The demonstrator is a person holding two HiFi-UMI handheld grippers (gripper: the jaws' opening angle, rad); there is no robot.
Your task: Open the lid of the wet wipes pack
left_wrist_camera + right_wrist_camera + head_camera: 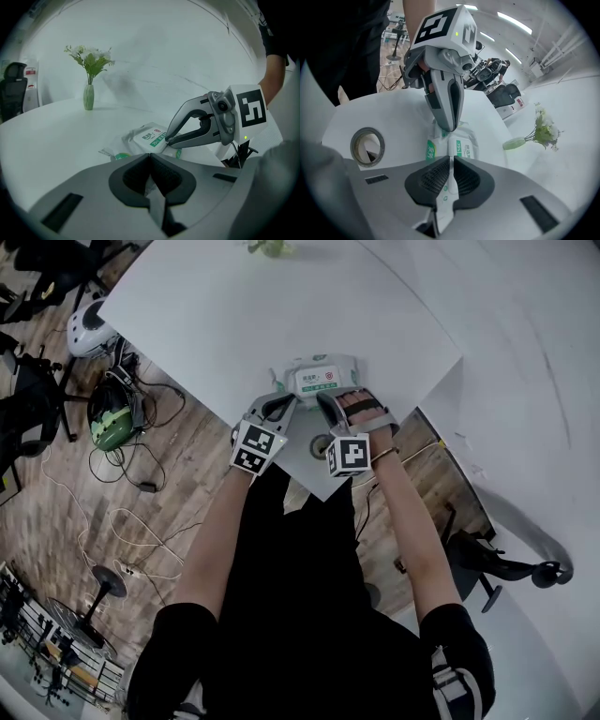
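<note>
Wet wipes pack (pixel 323 379), crinkly white film, left tool (pixel 151 161) and right tool (pixel 451 165) pinching edges

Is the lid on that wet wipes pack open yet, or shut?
Shut: the lid lies flat on the wet wipes pack, with no flap raised in any view.
</note>
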